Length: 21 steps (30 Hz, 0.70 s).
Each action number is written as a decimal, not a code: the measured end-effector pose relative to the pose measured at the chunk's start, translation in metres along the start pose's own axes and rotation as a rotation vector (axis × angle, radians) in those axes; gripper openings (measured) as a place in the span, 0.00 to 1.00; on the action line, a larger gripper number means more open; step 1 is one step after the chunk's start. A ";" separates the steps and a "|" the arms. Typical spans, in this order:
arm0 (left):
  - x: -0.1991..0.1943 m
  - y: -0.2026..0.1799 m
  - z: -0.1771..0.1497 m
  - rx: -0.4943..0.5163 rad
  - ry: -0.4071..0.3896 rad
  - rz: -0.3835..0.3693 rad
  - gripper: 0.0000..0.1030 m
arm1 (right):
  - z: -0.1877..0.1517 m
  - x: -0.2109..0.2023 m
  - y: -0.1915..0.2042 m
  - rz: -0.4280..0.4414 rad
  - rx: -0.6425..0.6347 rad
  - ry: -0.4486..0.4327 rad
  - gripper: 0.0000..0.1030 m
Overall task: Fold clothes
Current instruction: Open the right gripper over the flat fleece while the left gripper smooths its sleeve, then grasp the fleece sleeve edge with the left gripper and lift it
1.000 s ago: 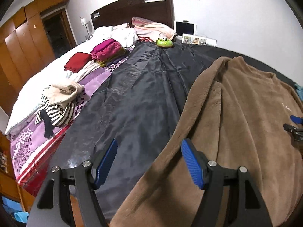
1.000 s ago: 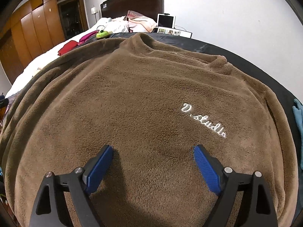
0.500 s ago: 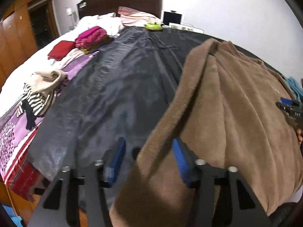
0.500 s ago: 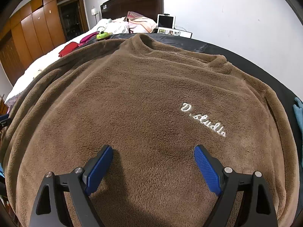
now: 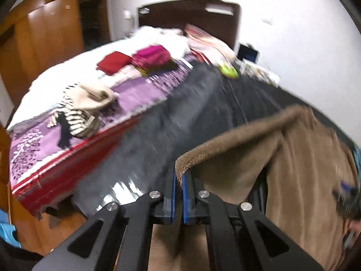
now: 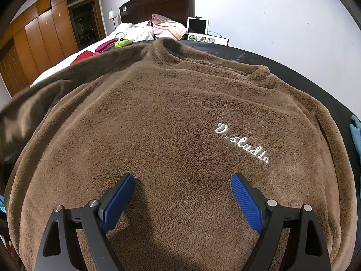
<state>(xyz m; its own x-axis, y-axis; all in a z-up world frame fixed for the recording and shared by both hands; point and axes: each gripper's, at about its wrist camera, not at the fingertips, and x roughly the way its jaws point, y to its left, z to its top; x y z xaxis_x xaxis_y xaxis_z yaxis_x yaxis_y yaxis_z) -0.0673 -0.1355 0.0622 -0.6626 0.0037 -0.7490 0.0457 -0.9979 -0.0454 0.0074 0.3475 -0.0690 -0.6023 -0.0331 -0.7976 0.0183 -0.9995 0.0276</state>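
Jaws of left gripper point(image 5: 178, 180) pinching brown fleece sweater point(image 6: 171, 122) edge, lifting it off black sheet point(image 5: 203, 113); right gripper point(image 6: 182, 194) gaping wide, holding nothing, hovering over sweater front.

A dark wooden headboard point(image 6: 158, 2) stands against the white wall point(image 6: 282, 18), with a striped pink pillow point(image 6: 168, 26) before it. Beside the pillow sits a white-framed tablet point(image 6: 198, 25). A small lime-green toy point(image 6: 121, 42) lies on the black satin sheet point(image 5: 191, 117). Orange-brown wooden wardrobe doors point(image 6: 42, 38) line the left side. A purple patterned bedspread point(image 5: 33, 149) covers the bed's near corner.
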 end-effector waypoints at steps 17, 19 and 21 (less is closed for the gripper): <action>-0.030 -0.156 -0.002 0.165 0.133 -0.304 0.08 | 0.000 0.000 -0.001 0.003 0.004 -0.001 0.87; -0.024 -0.166 -0.011 0.191 0.159 -0.331 0.19 | 0.000 0.000 -0.001 0.006 0.006 -0.002 0.87; -0.018 -0.176 -0.021 0.216 0.186 -0.358 0.33 | 0.000 0.000 -0.002 0.012 0.010 -0.004 0.87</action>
<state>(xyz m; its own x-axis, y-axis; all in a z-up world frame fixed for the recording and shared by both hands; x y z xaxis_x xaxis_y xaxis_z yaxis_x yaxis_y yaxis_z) -0.0479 0.0419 0.0701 -0.4622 0.3423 -0.8180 -0.3317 -0.9223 -0.1984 0.0074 0.3497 -0.0689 -0.6054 -0.0448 -0.7947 0.0174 -0.9989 0.0430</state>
